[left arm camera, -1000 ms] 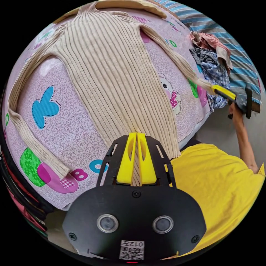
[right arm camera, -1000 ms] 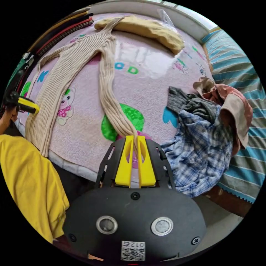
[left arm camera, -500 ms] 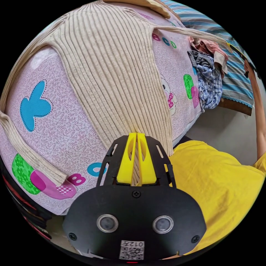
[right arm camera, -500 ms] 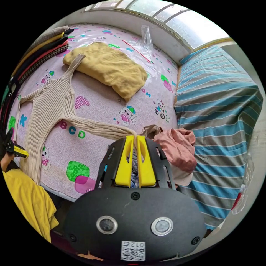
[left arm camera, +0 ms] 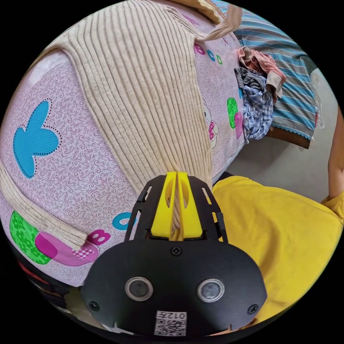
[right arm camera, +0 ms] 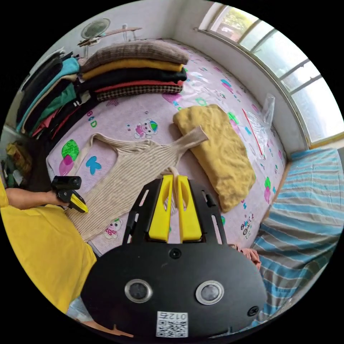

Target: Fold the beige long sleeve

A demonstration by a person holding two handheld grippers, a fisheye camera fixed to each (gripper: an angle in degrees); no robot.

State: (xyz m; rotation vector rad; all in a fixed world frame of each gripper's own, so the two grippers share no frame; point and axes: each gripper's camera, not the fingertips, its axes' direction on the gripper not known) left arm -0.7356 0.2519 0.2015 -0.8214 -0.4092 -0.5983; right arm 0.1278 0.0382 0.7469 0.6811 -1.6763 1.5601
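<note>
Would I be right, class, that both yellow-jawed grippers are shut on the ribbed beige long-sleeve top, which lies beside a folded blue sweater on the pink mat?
Not quite. The right gripper view shows the folded sweater is mustard yellow, not blue. The rest holds: the left gripper and right gripper are both shut on the ribbed beige long-sleeve top, which lies on the pink mat.

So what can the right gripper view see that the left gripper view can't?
The right gripper view has the stack of folded clothes, the window and the left gripper pinching the hem. The left gripper view has the plaid shirt in the rumpled pile. Both show the beige long sleeve on the pink sheet, the mustard sweater and the striped cover.
</note>
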